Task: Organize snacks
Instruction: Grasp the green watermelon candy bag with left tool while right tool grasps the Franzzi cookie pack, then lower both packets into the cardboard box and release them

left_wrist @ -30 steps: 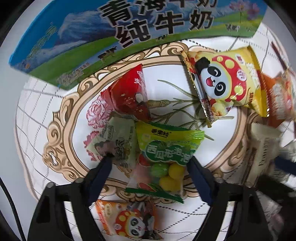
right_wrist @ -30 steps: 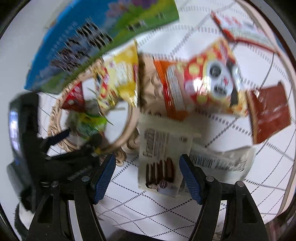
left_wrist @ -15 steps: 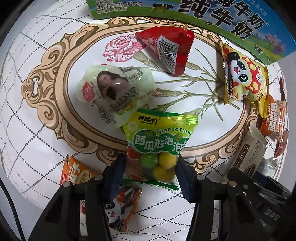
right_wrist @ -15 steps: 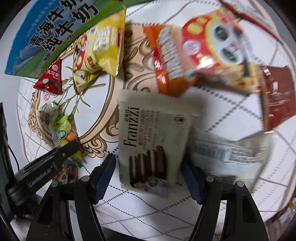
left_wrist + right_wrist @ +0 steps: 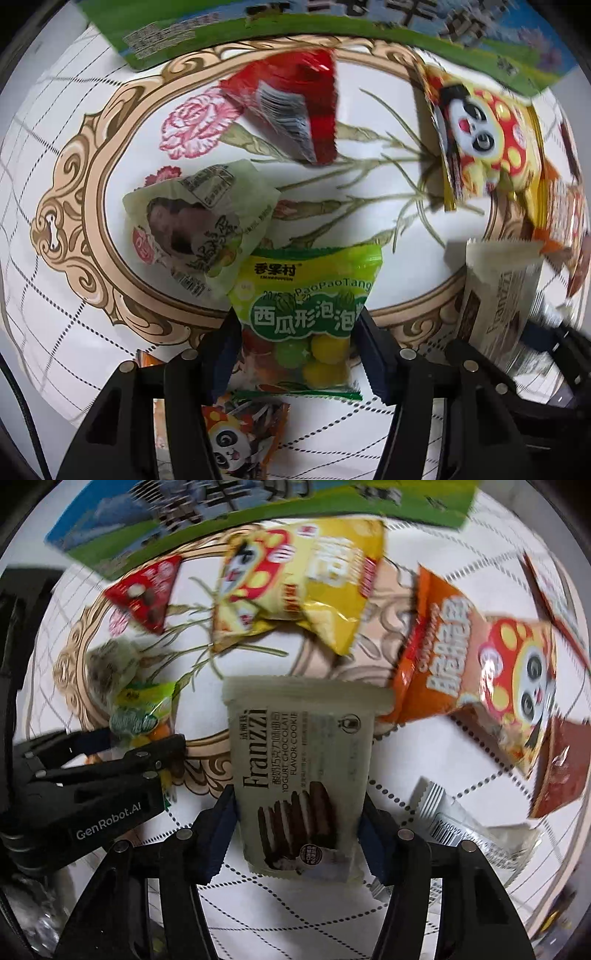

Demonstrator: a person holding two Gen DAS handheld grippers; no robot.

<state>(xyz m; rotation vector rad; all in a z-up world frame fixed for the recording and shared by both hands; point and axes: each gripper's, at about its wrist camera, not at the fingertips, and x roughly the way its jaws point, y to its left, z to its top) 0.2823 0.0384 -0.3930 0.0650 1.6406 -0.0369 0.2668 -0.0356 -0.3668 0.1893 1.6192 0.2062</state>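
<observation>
My left gripper (image 5: 295,347) is shut on a green bubble-gum bag (image 5: 306,295) with coloured balls inside, both pads pressed to its sides. My right gripper (image 5: 297,823) is shut on a pale Franzzi cookie packet (image 5: 299,760). The left gripper also shows in the right wrist view (image 5: 122,746), low at left, holding the green bag (image 5: 144,716). The cookie packet shows at the right edge of the left wrist view (image 5: 495,295).
Loose snacks lie on the patterned tablecloth (image 5: 44,295): a red triangular bag (image 5: 291,107), a pale green packet (image 5: 199,225), a yellow panda bag (image 5: 484,136), an orange panda bag (image 5: 476,657), a brown packet (image 5: 557,768), a silver wrapper (image 5: 461,827). A milk carton (image 5: 229,520) stands behind.
Both grippers have closed further onto their packets. The green bag now sits tight between the left pads; the cookie packet is squeezed between the right pads. Both views shifted slightly.
</observation>
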